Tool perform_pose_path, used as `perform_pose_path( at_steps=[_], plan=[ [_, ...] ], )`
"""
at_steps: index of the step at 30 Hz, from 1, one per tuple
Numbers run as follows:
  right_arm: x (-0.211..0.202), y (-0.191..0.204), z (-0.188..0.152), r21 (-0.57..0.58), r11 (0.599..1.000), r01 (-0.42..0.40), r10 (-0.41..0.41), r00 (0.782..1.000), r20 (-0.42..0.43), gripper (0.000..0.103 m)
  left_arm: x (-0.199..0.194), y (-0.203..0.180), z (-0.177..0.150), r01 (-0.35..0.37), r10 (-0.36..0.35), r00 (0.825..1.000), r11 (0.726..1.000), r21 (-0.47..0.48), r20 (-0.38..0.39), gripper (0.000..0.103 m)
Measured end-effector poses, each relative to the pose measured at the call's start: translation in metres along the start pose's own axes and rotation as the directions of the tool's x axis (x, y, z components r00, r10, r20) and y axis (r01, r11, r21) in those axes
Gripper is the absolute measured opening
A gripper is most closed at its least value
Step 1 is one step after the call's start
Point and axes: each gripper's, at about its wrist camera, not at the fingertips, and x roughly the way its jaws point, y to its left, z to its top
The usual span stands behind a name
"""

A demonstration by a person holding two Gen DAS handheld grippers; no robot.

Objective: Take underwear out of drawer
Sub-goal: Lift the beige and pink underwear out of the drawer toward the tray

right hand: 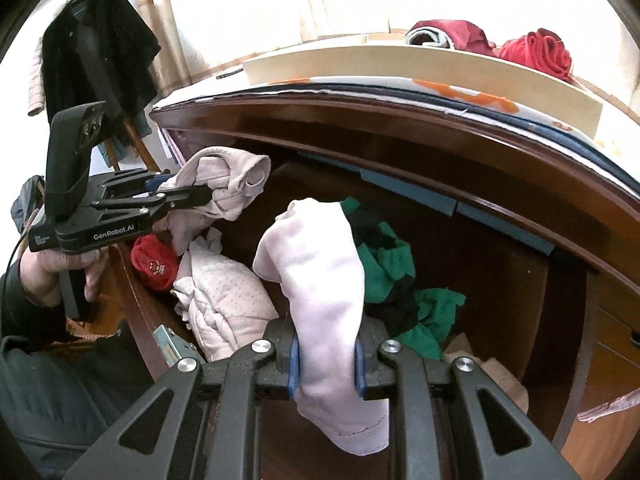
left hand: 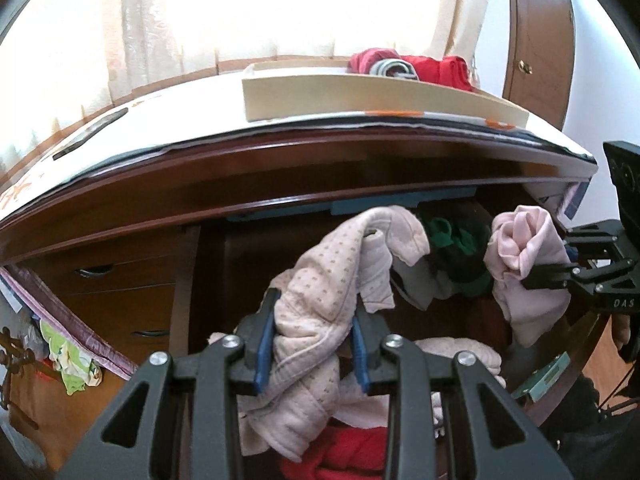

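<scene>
Dotted pale-pink underwear (left hand: 316, 300): quilted-looking fabric w/ small dots, bunched, pinched in left gripper (left hand: 314, 344), lifted above drawer (right hand: 500, 280), loose end drooping. Plain pale-pink underwear (right hand: 324, 280): smooth, crumpled, clamped in right gripper (right hand: 326, 364), held up over drawer, hem hanging below pads. Drawer: dark wood, pulled open, inside a heap incl. green-black garment (right hand: 400, 276), red piece (right hand: 154, 266), more pink dotted fabric (right hand: 228, 300).

drawer (right hand: 500, 280): open under the counter (left hand: 200, 128), in front of me
tray (left hand: 360, 92): on the counter, clothes in it
my left hand-held gripper (left hand: 314, 344): over drawer's left part, garment (left hand: 320, 292) clamped
my right hand-held gripper (right hand: 326, 360): right of it, garment (right hand: 320, 260) clamped
loose clothes (right hand: 400, 280): in drawer, behind both
</scene>
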Motion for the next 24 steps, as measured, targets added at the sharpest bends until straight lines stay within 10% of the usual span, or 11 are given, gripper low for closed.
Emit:
perform_pose_path(
  at_steps=[24],
  plan=[
    [-0.024,0.003,-0.007,0.025,0.998,0.053,-0.057,0.983,0.172,0.022,-0.026,0.000,-0.001,-0.029,0.047,0.986,0.993,-0.116,0.161,0.031]
  ],
)
